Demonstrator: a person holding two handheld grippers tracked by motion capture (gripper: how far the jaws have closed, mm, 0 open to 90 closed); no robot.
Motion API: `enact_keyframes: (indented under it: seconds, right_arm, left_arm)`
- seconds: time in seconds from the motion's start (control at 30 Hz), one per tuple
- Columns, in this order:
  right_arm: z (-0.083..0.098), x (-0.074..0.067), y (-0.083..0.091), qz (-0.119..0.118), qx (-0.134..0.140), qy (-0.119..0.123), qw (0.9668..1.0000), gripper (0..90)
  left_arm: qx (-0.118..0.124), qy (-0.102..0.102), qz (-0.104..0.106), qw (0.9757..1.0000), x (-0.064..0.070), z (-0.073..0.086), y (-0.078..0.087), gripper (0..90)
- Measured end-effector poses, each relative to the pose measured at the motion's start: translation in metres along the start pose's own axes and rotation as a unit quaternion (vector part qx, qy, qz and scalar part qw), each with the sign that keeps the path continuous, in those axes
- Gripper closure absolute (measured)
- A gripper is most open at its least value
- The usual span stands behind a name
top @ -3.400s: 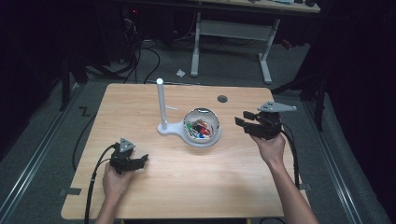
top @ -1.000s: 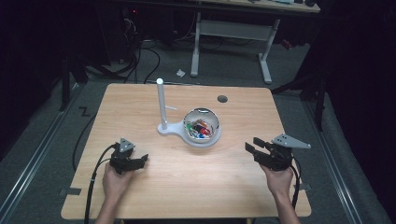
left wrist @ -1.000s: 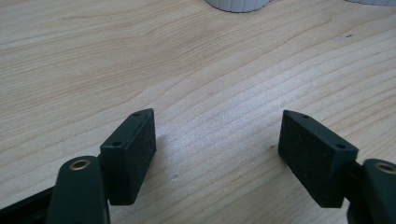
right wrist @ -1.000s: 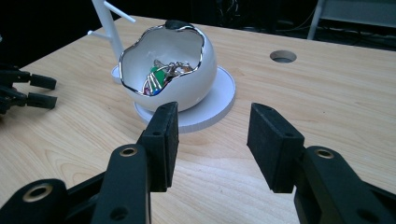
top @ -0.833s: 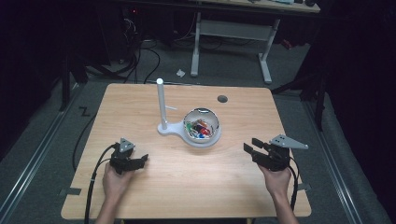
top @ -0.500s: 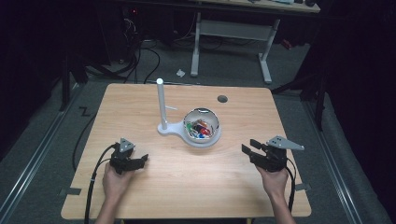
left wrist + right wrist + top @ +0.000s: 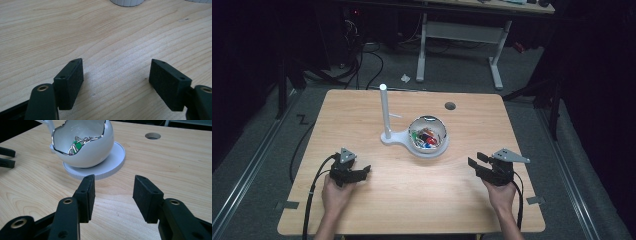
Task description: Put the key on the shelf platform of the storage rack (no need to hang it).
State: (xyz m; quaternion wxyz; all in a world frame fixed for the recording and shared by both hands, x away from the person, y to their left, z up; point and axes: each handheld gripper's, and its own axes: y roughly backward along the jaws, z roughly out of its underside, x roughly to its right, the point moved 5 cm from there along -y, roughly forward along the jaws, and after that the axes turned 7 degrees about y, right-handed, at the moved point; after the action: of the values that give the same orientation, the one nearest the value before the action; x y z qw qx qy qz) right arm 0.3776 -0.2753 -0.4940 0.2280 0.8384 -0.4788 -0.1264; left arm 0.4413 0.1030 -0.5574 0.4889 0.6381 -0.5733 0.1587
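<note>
A white egg-shaped bowl (image 7: 428, 136) (image 7: 82, 145) with a jagged silver rim holds small colourful pieces and sits on a round white base (image 7: 110, 163). A white upright post (image 7: 385, 112) rises from the same stand just left of it. My left gripper (image 7: 361, 172) (image 7: 116, 80) rests low over the table at the near left, jaws wide apart with bare wood between them. My right gripper (image 7: 476, 161) (image 7: 113, 192) is at the near right, open and empty, pointing toward the bowl from a short distance.
The wooden table (image 7: 362, 115) has a round cable hole (image 7: 450, 106) at its back right. Black cables trail from both grippers off the near edge. A desk frame (image 7: 459, 40) and floor cables lie beyond the table.
My right gripper came from beside the bowl back to the near right and has sunk slightly toward the table over the last second. The left gripper has stayed put.
</note>
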Motion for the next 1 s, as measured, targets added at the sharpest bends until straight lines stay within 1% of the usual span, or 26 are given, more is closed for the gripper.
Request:
enact_keyframes:
  seconds: [0.23, 0.57, 1.0]
  right_arm:
    - [0.007, 0.002, -0.005, 0.004, -0.009, -0.004, 0.9999, 52.5]
    - [0.020, 0.007, -0.018, 0.012, -0.024, -0.012, 0.9996, 52.3]
    - [0.032, 0.015, -0.031, 0.034, -0.053, -0.009, 0.9980, 51.3]
  left_arm:
    - [0.000, -0.001, 0.000, 1.0000, 0.000, 0.000, 0.000, 28.0]
    - [0.000, 0.000, 0.000, 1.0000, 0.000, 0.000, 0.000, 28.0]
    - [0.000, 0.000, 0.000, 1.0000, 0.000, 0.000, 0.000, 28.0]
